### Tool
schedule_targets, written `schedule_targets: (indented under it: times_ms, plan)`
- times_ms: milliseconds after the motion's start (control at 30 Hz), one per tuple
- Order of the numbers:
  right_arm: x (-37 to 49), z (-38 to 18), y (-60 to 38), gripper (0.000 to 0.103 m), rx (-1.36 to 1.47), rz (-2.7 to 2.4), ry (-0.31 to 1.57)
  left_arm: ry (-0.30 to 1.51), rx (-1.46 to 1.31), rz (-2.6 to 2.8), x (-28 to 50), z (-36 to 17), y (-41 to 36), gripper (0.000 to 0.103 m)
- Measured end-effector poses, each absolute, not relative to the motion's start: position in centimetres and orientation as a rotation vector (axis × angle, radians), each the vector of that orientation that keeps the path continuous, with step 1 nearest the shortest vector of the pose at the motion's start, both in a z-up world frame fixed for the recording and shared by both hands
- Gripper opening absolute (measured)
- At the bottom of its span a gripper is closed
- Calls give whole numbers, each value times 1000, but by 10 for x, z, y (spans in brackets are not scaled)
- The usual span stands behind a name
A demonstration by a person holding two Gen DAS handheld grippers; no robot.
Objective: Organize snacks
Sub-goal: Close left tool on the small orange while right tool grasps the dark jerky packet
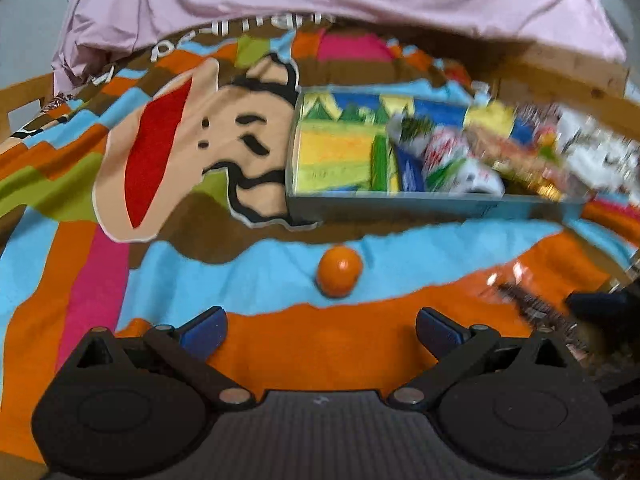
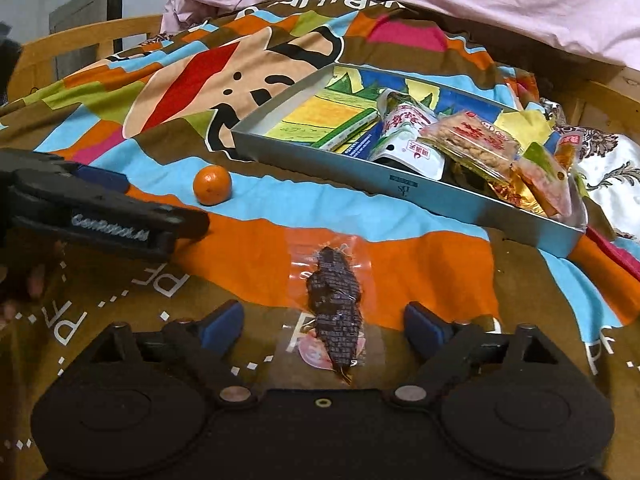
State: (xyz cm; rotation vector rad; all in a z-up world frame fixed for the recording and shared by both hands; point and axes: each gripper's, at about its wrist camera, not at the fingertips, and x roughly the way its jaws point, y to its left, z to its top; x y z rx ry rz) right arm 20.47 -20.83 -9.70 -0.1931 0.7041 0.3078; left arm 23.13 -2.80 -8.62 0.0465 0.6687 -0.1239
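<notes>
Both stand open: the right hand-held gripper [image 2: 323, 326] straddles a dark snack packet [image 2: 335, 304] at lower centre without pinching it; the left hand-held gripper [image 1: 320, 330] faces an orange [image 1: 339, 270] at mid-frame.

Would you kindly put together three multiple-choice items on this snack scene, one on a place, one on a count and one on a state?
1. Where does the orange lie?
A. inside the tray
B. on the blanket, outside the tray
C. between the right gripper's fingers

2. How many snacks lie loose on the blanket outside the tray?
A. two
B. four
C. none

3. How does the right gripper stand?
A. shut on the orange
B. shut on the dark vacuum-packed snack
C. open, its pads clear of the dark vacuum-packed snack

Key: 1 B, the orange sits on the cloth in front of the tray's near wall. 2 A, only the orange and the dark packet lie outside. 3 C, the blue pads stand wide apart on either side of the packet, touching nothing.
</notes>
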Motion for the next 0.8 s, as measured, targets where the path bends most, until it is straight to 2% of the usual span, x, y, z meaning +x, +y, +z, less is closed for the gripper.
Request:
schedule_targets:
  times_ms: [133,233,533,667,800]
  plan:
    - [206,-99,-207,100,-180,322,706,646,43,-106,239,-83,-31,102]
    - [206,-100,-204,102,-198,312,701,631,32,-123,247,-82,-32,102]
    - [204,-99,-207,102,-184,315,704,662,39,-145,266,-91,-35,102]
    - [200,-100,-211,102,-170,337,701,618,54,-180,263,-85,-40,103]
    - [199,-101,-213,102,-161,347,697,661,88,-248,271,-100,-48,103]
